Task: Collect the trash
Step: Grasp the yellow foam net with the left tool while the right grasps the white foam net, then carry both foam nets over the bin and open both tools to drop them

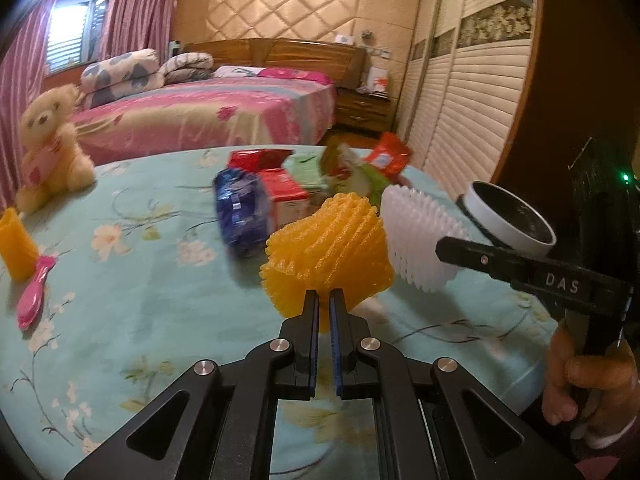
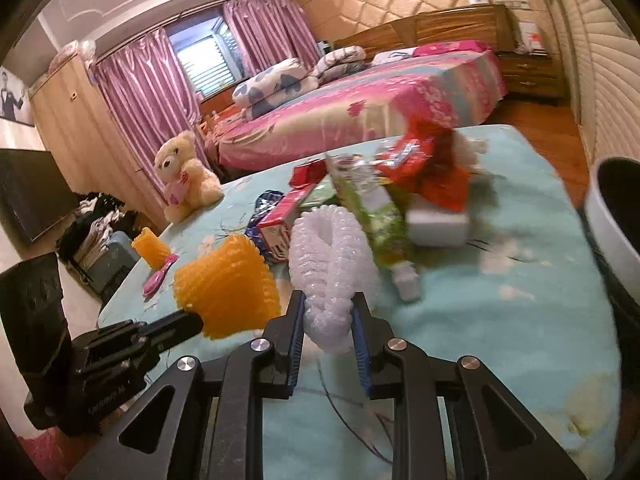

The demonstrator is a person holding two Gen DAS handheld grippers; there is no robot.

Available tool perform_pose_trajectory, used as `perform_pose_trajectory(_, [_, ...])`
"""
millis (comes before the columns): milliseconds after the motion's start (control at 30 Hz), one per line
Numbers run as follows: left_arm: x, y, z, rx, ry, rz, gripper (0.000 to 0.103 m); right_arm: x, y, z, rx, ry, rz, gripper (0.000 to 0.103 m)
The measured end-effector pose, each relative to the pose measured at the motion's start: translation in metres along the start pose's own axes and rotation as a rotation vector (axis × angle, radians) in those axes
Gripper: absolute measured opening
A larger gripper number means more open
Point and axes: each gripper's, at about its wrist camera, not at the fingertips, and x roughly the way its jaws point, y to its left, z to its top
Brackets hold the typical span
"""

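Note:
My left gripper [image 1: 324, 295] is shut on the lower edge of an orange foam fruit net [image 1: 328, 246], lifted a little off the light blue flowered bedspread [image 1: 160, 280]. In the right wrist view my right gripper [image 2: 328, 304] is shut on a white foam fruit net [image 2: 328, 256], squeezed between the blue pads. The white net [image 1: 420, 236] and the right gripper's finger [image 1: 480, 258] show to the right in the left wrist view; the orange net [image 2: 228, 292] shows at the left in the right wrist view. Behind lies a pile of wrappers and cartons [image 1: 304, 184].
A white round bin [image 1: 512, 216] with a dark inside stands at the right, also bin [image 2: 612, 240]. A teddy bear [image 1: 52, 144], an orange cup [image 1: 16, 246] and a pink hairbrush [image 1: 34, 292] lie at the left. A pink bed [image 1: 208, 112] stands behind.

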Motion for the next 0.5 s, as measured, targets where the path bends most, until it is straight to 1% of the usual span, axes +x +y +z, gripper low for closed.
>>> perform_pose_trajectory(267, [0.010,-0.035,0.007,0.065,0.000,-0.071,0.004,-0.041,-0.031,-0.009,0.060,-0.044,-0.060,0.022])
perform_pose_trajectory(500, [0.027,-0.058,0.016,0.110,0.012,-0.099,0.004,-0.067,-0.058,-0.011,0.095,-0.080,-0.111,0.022])
